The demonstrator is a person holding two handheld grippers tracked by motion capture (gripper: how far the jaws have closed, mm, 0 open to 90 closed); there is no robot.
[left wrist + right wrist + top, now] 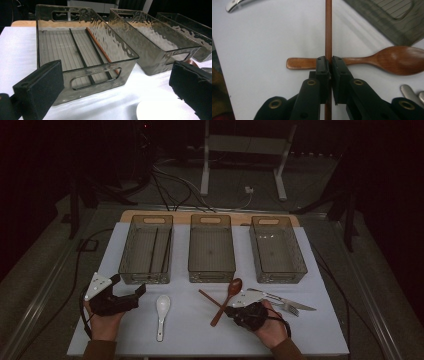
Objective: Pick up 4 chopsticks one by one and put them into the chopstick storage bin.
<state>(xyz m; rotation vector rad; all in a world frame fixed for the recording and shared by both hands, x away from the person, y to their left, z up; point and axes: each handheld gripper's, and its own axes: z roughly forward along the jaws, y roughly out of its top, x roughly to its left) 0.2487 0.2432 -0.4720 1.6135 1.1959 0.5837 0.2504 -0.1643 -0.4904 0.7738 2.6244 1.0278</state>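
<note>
A brown chopstick [328,30] runs straight up between my right gripper's [328,62] jaws, which are shut on it; in the high view the chopstick [209,298] lies crossed over a wooden spoon [228,298] just left of the right gripper [229,310]. The wooden spoon [392,59] lies crosswise under the chopstick. My left gripper [141,289] rests at the table's front left, open, its pads [41,85] wide apart and nothing between them. It faces the left bin [87,82], which holds two black chopsticks [77,50] and a brown one [98,47].
Three clear grey bins stand in a row: left [131,245], middle [211,270], right [295,255]. A white ceramic spoon [162,310] lies between the hands. A metal knife and fork [287,304] lie right of the right hand. The white mat's [200,335] front edge is near.
</note>
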